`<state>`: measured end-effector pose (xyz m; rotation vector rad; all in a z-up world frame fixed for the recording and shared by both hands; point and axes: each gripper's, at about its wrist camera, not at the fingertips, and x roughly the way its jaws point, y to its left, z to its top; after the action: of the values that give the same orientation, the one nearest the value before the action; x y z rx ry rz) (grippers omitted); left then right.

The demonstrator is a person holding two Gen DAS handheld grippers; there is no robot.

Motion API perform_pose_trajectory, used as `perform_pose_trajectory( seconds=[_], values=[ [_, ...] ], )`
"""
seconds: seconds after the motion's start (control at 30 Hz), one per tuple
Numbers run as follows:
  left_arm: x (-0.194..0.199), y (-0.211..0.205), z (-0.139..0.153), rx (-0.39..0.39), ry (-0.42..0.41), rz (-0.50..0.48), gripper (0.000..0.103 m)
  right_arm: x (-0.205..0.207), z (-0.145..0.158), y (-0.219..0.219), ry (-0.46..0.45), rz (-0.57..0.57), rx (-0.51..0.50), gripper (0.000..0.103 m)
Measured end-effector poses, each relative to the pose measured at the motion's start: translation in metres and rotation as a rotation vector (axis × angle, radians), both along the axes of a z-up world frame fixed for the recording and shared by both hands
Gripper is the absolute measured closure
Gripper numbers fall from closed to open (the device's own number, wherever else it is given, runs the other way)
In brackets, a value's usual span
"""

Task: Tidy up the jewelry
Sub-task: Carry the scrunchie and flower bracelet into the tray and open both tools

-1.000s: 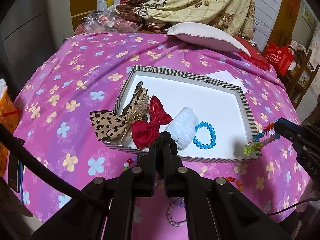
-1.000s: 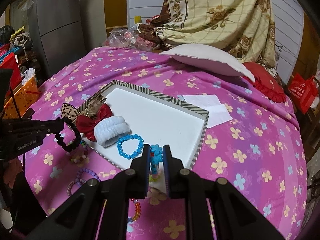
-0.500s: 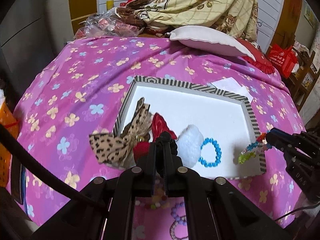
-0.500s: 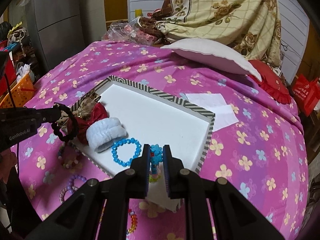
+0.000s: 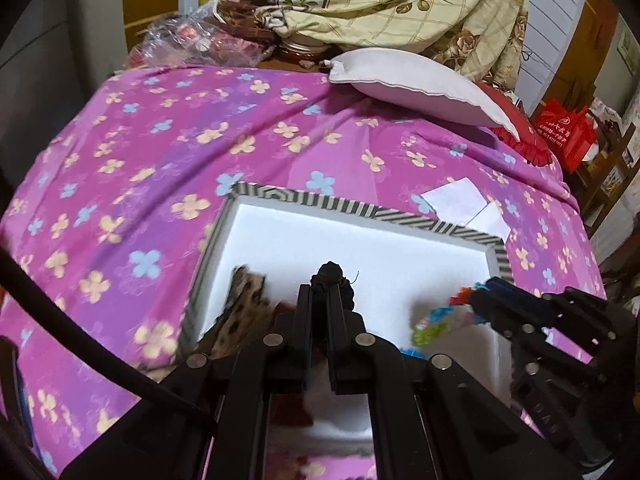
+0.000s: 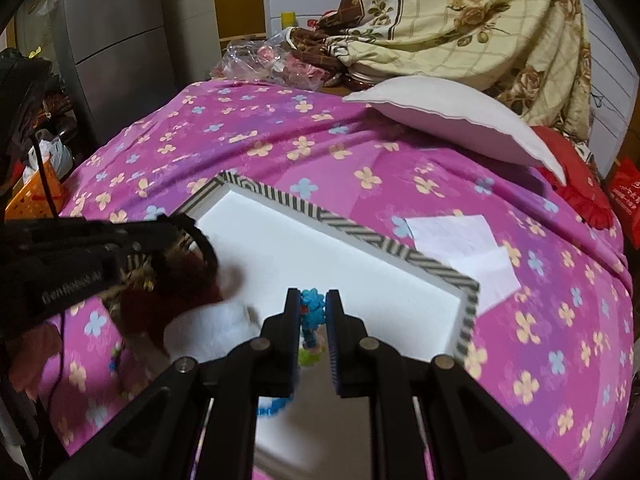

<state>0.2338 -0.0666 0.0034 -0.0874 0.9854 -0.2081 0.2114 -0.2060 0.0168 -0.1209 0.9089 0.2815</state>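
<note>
While both tongs hover over the striped-rim tray [image 5: 408, 216] on the bed, left tongs [image 5: 320, 280] pinch a black bead bracelet [image 5: 330, 270]; right tongs [image 6: 313, 300] at 3 o'clock pinch a multicolour bead bracelet [image 6: 311, 304].

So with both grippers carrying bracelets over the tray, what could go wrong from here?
1. The black bead bracelet in the left gripper hangs right above the leopard bow; released there, it may land on the bow rather than the tray floor.
2. The multicolour bracelet in the right gripper dangles loosely near the tray's right wall and could catch it or fall outside.
</note>
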Motion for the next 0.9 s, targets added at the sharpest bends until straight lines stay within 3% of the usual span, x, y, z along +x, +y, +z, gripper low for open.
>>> perform_pose_trajectory(
  seconds=[0.17,0.4,0.7,0.9],
  values=[
    [0.026,-0.007,-0.016,-0.012,0.038,-0.002,0.089,0.023,-0.014,-0.014,0.035,-0.046,0.021,0.091],
    [0.04,-0.006,-0.047,0.048,0.093,0.02,0.089,0.035,-0.052,-0.046,0.13,-0.116,0.042,0.091],
    [0.043,-0.002,-0.06,0.074,0.107,0.032,0.086,0.046,-0.076,-0.044,0.162,-0.137,0.105,0.09],
    [0.041,-0.001,-0.059,0.083,0.094,0.035,0.07,0.044,-0.067,-0.048,0.149,-0.164,0.124,0.067]
  ],
)
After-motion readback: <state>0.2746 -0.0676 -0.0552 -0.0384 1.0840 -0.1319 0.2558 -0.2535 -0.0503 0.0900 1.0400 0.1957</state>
